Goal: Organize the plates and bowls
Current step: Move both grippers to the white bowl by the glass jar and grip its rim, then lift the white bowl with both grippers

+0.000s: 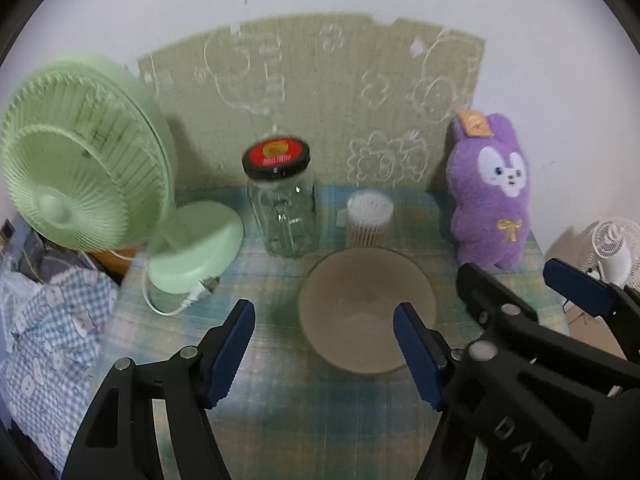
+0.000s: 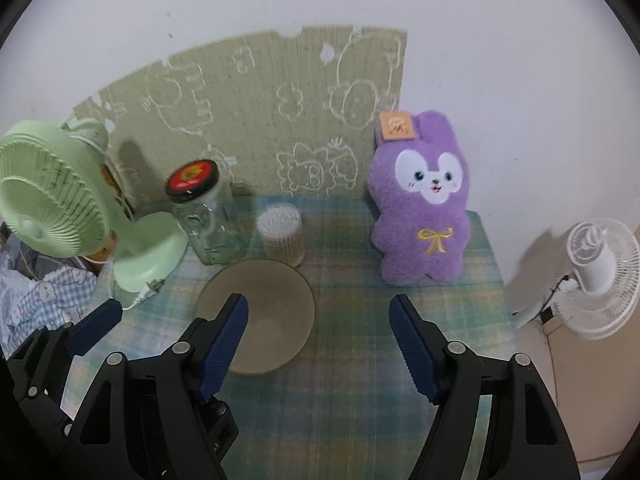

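Blue ribbed pads line the fingers of both hand-held grippers, which we see nearest the cameras. The left gripper [image 1: 324,344] is spread wide and holds nothing; its right finger overlaps the near rim of the bowl in the left wrist view, though we cannot tell whether it touches. The right gripper [image 2: 318,340] is likewise spread wide and empty, hovering over the checked tablecloth [image 2: 360,360] just right of the bowl, with its left finger drawn across the bowl's near side.

The single tan bowl [image 1: 366,312] sits upright and empty on the cloth, near the middle of the table. We see no plate in either view.

Just beyond the bowl stand a round tub of cotton swabs [image 1: 369,220] and, to its left, a clear glass jar [image 1: 282,208] with a red-and-black lid. Farther left is a green desk fan [image 1: 80,172], with its plug lying on the cloth. At the far right a purple plush rabbit [image 2: 422,204] stands upright. Behind everything, a green mat with white line drawings [image 1: 312,96] leans against the wall. A white fan [image 2: 596,276] stands off the table to the right.
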A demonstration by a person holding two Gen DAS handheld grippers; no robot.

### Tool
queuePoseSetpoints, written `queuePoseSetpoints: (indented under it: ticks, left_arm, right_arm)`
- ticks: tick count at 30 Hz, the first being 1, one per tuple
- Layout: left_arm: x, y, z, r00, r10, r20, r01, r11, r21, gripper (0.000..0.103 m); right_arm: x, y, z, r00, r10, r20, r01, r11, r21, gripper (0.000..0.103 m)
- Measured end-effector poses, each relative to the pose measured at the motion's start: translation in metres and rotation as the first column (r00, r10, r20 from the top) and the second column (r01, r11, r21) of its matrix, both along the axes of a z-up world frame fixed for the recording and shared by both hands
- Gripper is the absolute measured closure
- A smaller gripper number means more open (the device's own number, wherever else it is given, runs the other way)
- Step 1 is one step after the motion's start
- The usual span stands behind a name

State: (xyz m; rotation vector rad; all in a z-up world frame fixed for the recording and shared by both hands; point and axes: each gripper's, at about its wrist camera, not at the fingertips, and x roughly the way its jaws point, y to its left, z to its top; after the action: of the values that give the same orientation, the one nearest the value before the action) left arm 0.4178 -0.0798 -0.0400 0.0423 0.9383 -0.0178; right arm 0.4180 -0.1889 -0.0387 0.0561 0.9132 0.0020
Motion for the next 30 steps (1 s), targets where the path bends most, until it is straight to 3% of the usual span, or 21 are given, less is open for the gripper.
queuePoseSetpoints:
  ticks: [8,14,18,20,28,30]
  left_arm:
    - [0.032,0.006,-0.039,0.999,0.016,-0.051,-0.014,0.999,0.04,0.039]
    - [0.05,0.003,-0.063,0.996,-0.004,-0.084,0.009,0.998,0.055,0.052]
    - [0.054,-0.001,-0.074,0.995,-0.023,-0.099,0.028,0.998,0.057,0.059]
    - [0.056,-0.001,-0.08,0.994,-0.016,-0.107,0.022,0.998,0.059,0.063]
    - [0.061,-0.003,-0.094,0.992,-0.016,-0.128,0.023,0.998,0.057,0.073]
    - [0.06,-0.003,-0.093,0.992,-0.012,-0.126,0.019,0.998,0.053,0.074]
  right_arm:
    - [0.038,0.005,-0.044,0.998,0.019,-0.056,-0.018,1.0,0.015,0.041]
    - [0.055,0.007,-0.067,0.996,0.027,-0.089,-0.024,0.999,0.038,0.051]
    - [0.061,0.01,-0.08,0.994,0.026,-0.108,-0.021,0.999,0.04,0.052]
    - [0.064,0.009,-0.086,0.992,0.027,-0.124,-0.02,0.998,0.054,0.06]
    - [0.068,0.011,-0.099,0.987,0.033,-0.156,-0.02,0.997,0.08,0.068]
    - [0.069,0.011,-0.097,0.988,0.033,-0.153,-0.021,0.997,0.078,0.076]
